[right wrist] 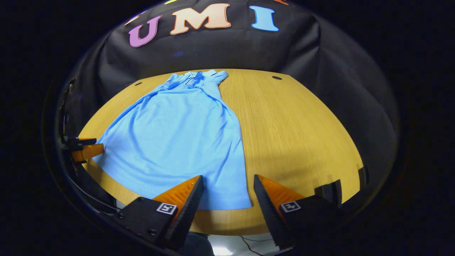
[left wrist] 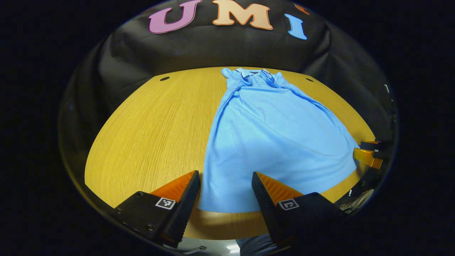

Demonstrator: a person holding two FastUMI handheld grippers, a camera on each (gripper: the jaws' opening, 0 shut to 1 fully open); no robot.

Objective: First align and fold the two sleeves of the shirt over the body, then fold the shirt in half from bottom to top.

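Wooden table (left wrist: 149, 135) carries the shirt (left wrist: 270, 142), laid flat, collar (left wrist: 257, 76) toward the far edge, hem toward the near edge. Both sleeves lie folded over the body. Left gripper (left wrist: 225, 185) hovers at the hem's left corner, fingers wide apart, holding nothing. Right gripper (right wrist: 227, 186) hovers at the hem's right corner (right wrist: 241, 202), fingers likewise wide, holding nothing. Each gripper also appears at the edge of the other's view.

Light blue polo shirt (left wrist: 273, 142), flat, sleeves folded in, collar far
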